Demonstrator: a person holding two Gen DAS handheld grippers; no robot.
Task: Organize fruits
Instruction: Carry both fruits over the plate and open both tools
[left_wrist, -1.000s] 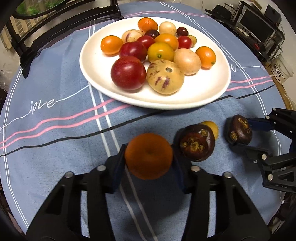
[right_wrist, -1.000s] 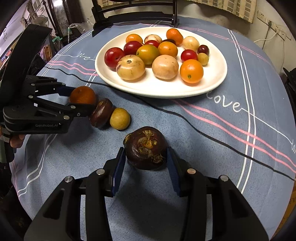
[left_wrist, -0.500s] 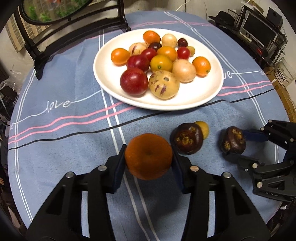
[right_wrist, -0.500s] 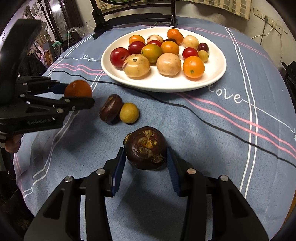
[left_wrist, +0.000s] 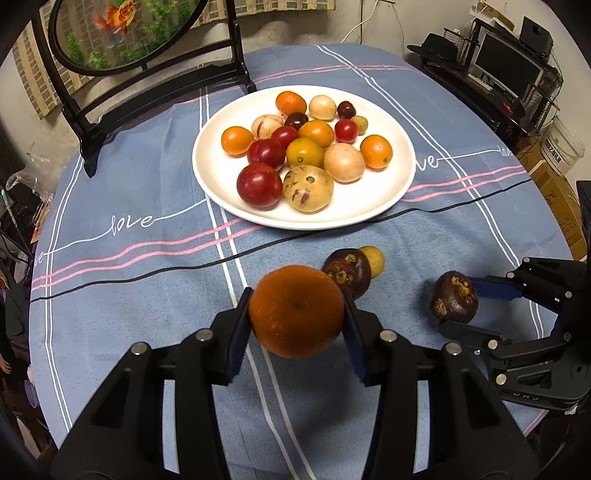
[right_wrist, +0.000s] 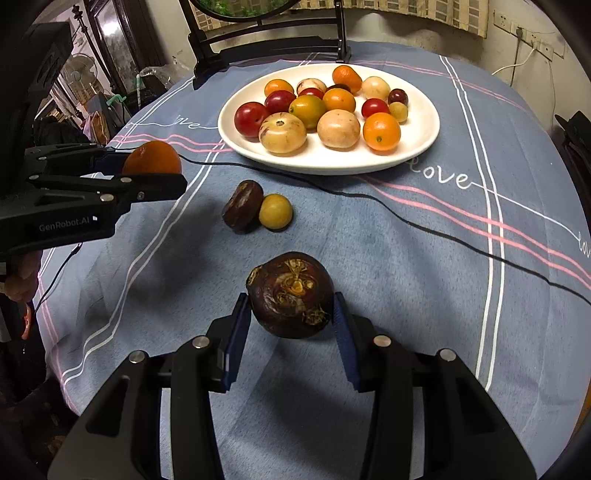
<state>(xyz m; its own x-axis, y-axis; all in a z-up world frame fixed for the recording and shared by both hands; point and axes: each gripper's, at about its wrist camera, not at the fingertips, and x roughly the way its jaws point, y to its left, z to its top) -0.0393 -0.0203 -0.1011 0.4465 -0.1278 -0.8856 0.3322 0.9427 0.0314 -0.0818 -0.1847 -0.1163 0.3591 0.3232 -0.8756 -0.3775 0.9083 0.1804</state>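
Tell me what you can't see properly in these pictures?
- Underside of the orange, left wrist view: its own bulk and the left tool hide it.
- Back of the held mangosteen, right wrist view: faces away.
- Fruits at the plate's far side: partly covered by nearer fruits.

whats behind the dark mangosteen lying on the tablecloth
A small round yellow fruit touches the loose dark purple mangosteen, lying between it and the white plate. In the left wrist view the mangosteen covers part of it.

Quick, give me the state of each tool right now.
Left tool: closed on the orange, held above the cloth.
Right tool: closed on a dark mangosteen.
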